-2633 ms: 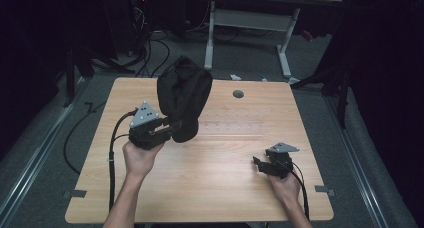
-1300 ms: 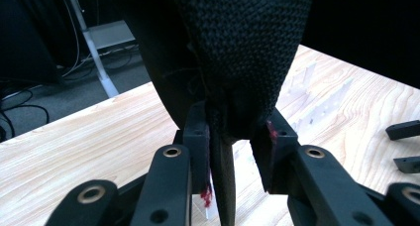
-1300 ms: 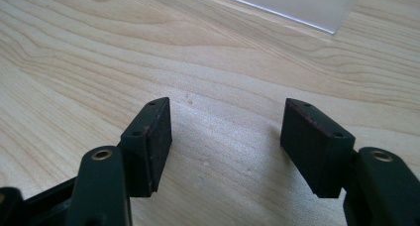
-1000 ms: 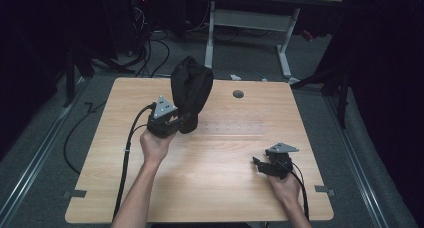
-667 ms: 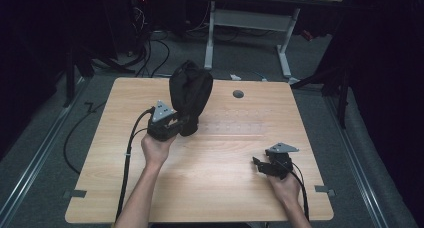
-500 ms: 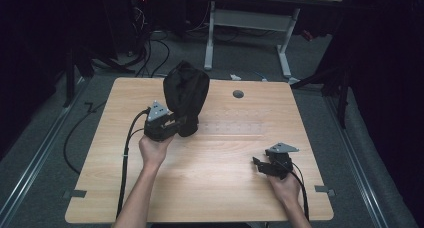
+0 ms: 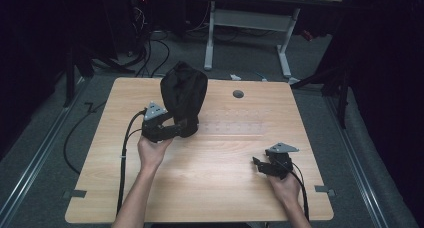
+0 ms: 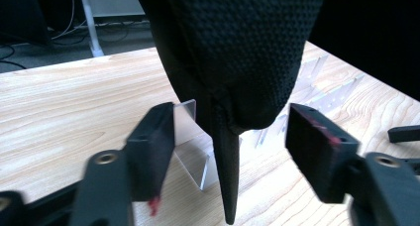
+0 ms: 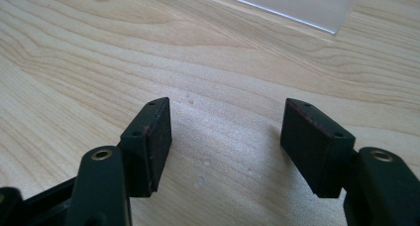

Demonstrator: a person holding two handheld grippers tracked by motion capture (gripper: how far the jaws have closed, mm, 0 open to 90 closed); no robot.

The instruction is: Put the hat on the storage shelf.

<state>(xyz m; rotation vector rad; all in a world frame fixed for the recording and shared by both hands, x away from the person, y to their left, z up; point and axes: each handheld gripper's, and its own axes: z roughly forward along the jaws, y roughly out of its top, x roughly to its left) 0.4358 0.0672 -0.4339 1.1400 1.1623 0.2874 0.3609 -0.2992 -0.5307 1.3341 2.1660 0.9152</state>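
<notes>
Two grippers: both low over the wooden worktop (image 7: pixel 210 188)
Left gripper (image 7: pixel 182 129): jaws had just been opening; they stood wide, with the bag's lower end and a dangling strap between them, pads not pressing
Black bag (image 7: pixel 184 95): stood upright at the worktop's rear left, on a clear plastic rack (image 8: pixel 193 141)
Right gripper (image 7: pixel 261 167): jaws apart, holding nothing, near the front right edge

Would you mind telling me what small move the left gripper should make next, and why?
Probably back straight away from the black fabric piece. The left gripper has just been opening; its fingers stand apart from the fabric hanging between them over a clear stand, so it seems released and drawing back avoids snagging it.
</notes>
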